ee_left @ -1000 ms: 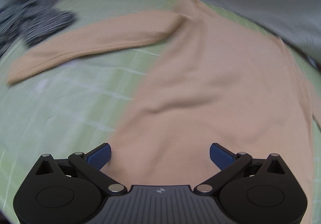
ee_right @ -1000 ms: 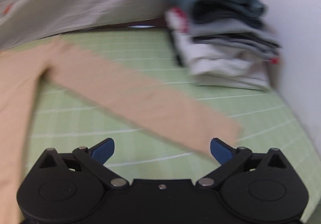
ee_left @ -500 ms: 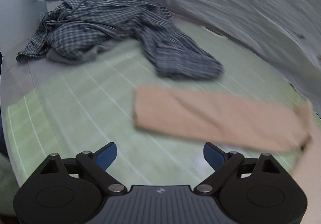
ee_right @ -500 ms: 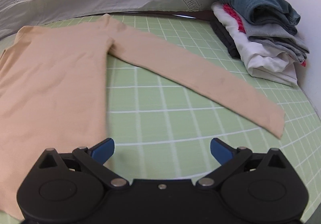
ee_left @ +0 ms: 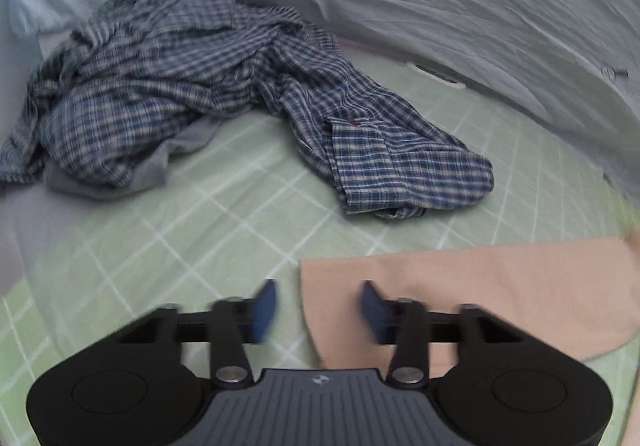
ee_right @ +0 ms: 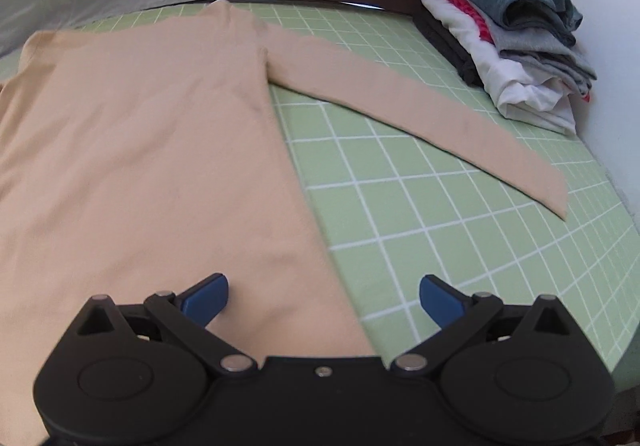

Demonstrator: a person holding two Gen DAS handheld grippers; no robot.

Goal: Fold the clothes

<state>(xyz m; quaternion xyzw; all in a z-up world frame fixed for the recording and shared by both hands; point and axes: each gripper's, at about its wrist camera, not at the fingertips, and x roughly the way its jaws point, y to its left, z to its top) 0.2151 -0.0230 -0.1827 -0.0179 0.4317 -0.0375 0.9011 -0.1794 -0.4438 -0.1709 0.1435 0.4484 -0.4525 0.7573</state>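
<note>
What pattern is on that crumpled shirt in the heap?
A blue-and-white plaid check on the crumpled shirt, clearest in the left wrist view.

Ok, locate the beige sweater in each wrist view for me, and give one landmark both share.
Left wrist: only a sleeve end of the beige sweater, lower right.
Right wrist: body fills the left half, with one sleeve running right.
Shared landmark: the green checked sheet.

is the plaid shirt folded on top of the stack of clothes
No, the plaid shirt lies crumpled on the green sheet beside the sleeve, while the folded stack holds other clothes.
</note>
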